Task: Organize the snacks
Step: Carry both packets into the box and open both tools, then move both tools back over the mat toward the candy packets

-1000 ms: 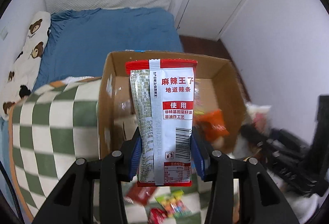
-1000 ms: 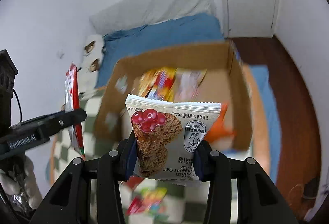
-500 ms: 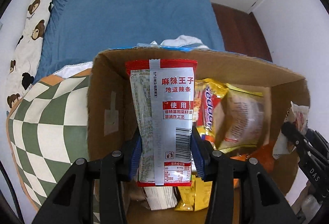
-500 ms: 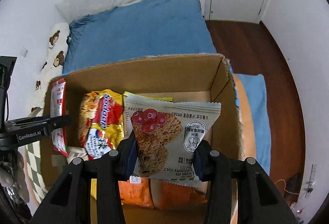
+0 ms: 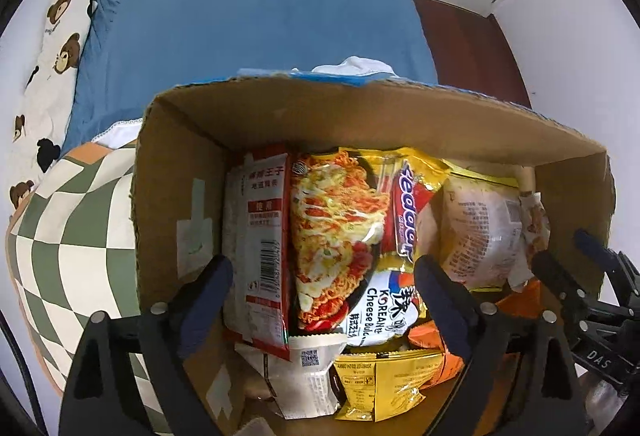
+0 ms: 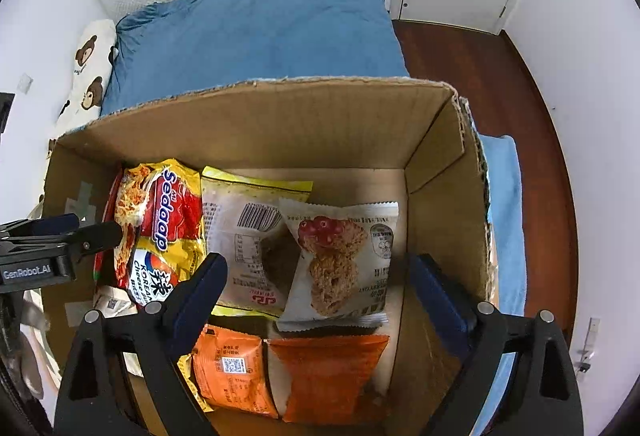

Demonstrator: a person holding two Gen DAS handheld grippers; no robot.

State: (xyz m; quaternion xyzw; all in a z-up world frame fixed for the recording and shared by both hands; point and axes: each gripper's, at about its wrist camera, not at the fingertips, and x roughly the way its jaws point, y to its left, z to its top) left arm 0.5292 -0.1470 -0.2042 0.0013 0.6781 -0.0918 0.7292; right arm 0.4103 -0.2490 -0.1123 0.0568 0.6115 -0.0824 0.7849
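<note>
Where claws gape, red-and-silver spicy-strip packet (image 5: pixel 262 248) upright.

In your left view, the red packet (image 5: pixel 264 248) hides the white packet (image 5: pixel 296 380) beneath it, and its print is blurred. The noodle bag (image 5: pixel 340 236) covers the yellow sachet's (image 5: pixel 384 384) top. In your right view, the cookie packet (image 6: pixel 340 260) overlaps the orange packets (image 6: pixel 288 372), whose lower edges your gripper (image 6: pixel 316 292) body cuts off.

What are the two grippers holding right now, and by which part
Nothing. The left gripper and right gripper are both open over the cardboard box; the red spicy-strip packet and oat cookie packet lie loose inside.
</note>
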